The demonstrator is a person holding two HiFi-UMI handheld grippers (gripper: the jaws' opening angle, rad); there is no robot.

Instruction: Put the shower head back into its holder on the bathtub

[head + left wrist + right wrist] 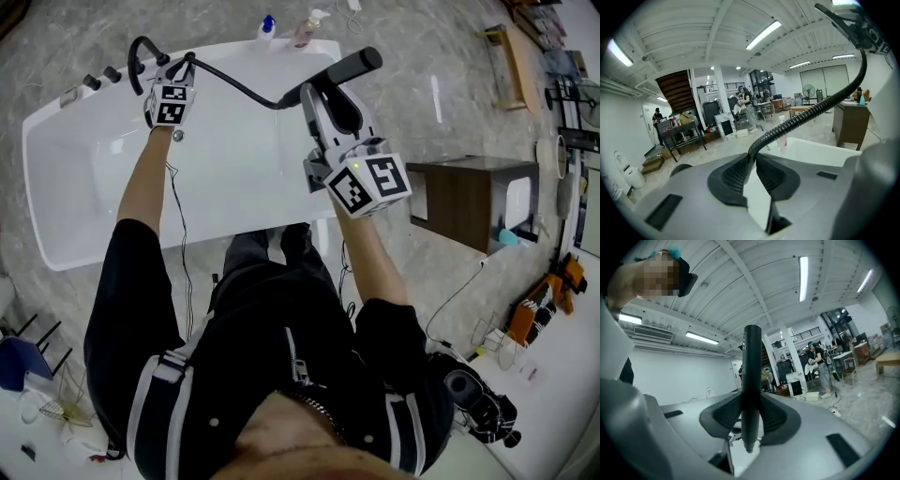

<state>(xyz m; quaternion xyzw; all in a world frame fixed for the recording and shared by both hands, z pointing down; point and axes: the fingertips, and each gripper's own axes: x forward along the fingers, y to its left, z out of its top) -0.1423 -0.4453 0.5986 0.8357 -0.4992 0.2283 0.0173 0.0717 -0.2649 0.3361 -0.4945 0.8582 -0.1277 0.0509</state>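
Head view looks down past a person's black jacket to the right gripper (325, 98), nearest of the two, whose jaws are clamped on the black cylindrical shower head (349, 67). That head is held in the air over the right end of the white rectangular bathtub (220, 187), lying roughly level and not seated in any holder. Right gripper view confirms the grip: the right gripper (751, 414) has both ribbed black pads pressed against the dark shaft of the shower head (751, 366), which stands straight up between them.

From the shower head a black corrugated hose (234, 82) runs left across the tub to the left gripper (178, 71), held further away near the tub's far left corner. In the left gripper view the left gripper (751, 169) has its jaws drawn nearly together and pinching the hose (806, 115), which climbs away to the upper right.

Just beyond, two black round knobs (101, 78) sit on the tub's rim. On the far rim stand a blue-capped bottle (267, 26) and a pink pump bottle (307, 28).
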